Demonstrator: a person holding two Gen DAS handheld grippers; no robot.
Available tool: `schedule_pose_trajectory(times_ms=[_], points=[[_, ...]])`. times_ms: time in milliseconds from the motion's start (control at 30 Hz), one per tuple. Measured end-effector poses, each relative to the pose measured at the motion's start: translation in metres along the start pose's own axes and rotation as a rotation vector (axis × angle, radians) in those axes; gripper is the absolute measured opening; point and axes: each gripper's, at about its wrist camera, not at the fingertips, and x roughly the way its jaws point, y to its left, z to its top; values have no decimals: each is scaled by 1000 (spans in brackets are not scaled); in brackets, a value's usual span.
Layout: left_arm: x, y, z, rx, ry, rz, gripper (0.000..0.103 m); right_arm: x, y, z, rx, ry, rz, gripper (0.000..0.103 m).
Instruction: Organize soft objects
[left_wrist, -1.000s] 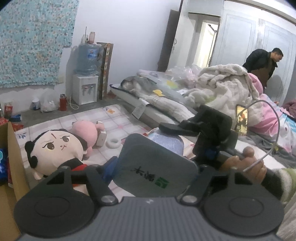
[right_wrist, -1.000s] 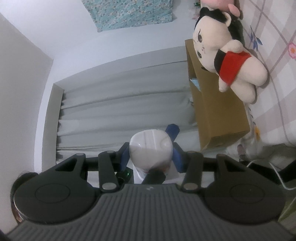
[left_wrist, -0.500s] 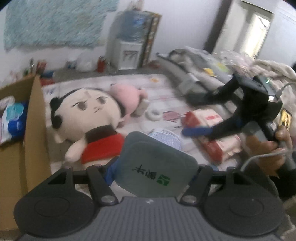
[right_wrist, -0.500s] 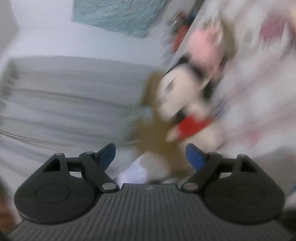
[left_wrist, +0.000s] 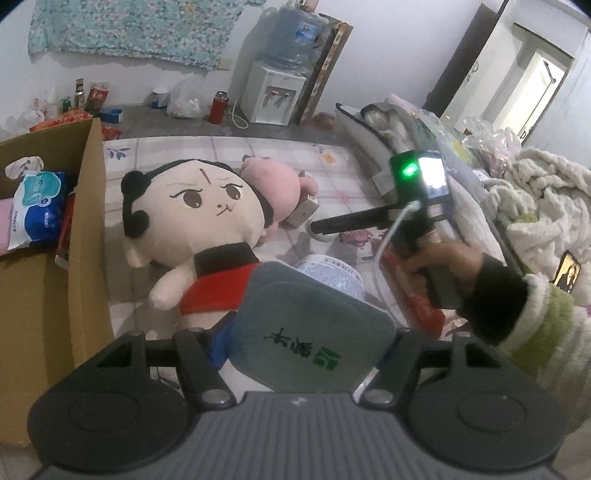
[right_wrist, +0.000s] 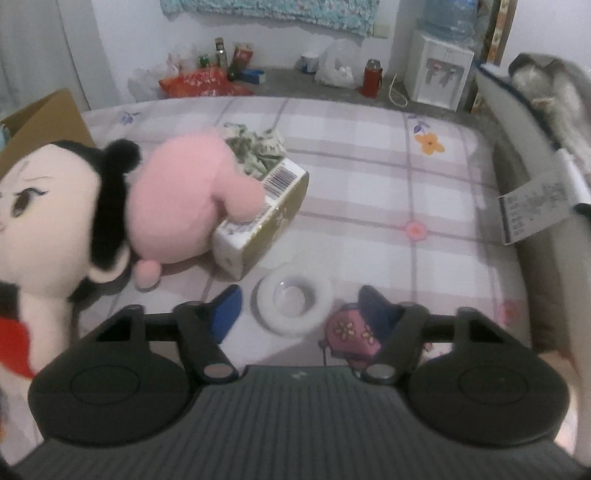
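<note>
The checked sheet (right_wrist: 369, 206) covers the bed and carries every loose item. At its left edge stands an open cardboard box (left_wrist: 85, 236), with a blue-and-white tissue pack (left_wrist: 35, 206) inside.

The big-headed doll (left_wrist: 199, 218), in a black and red outfit, lies on its back just beside the box wall. A pink plush (right_wrist: 184, 199) lies against the doll's head, one limb resting on a gold tissue box (right_wrist: 262, 225).

The left tongs (left_wrist: 306, 332) are clamped on a grey-green soft pack (left_wrist: 314, 328) bearing a green logo; the pack fills the gap between the blue fingers and is lifted over the doll's legs. A blue-topped wrapped pack (left_wrist: 332, 273) lies on the sheet just beyond it.

The right tongs (right_wrist: 299, 312), held in a hand (left_wrist: 439, 262) with a green-cuffed sleeve, are closing and grip nothing. A white ring (right_wrist: 291, 301) lies on the sheet between their fingers, touching neither. A small pink flowered purse (right_wrist: 351, 334) lies by the right finger.

Against 1 second ago: the right tongs then held a white object and faced the curtain; that object is gone from them and they now face the sheet. The left tongs keep the same pack.
</note>
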Motion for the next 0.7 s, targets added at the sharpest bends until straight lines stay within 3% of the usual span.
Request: schedule_pose_trajectory(times_ms=[133, 367, 533, 700], points=[[-9, 2, 0, -8, -22, -1, 69, 21, 0, 2, 6, 34, -6, 48], [-31, 2, -5, -31, -54, 8, 69, 15, -1, -5, 31, 15, -3, 47], [-76, 10, -13, -66, -110, 17, 69, -43, 3, -19, 100, -40, 42, 47], [-133, 33, -19, -117, -181, 90, 69, -134, 39, -32, 53, -141, 121, 47]])
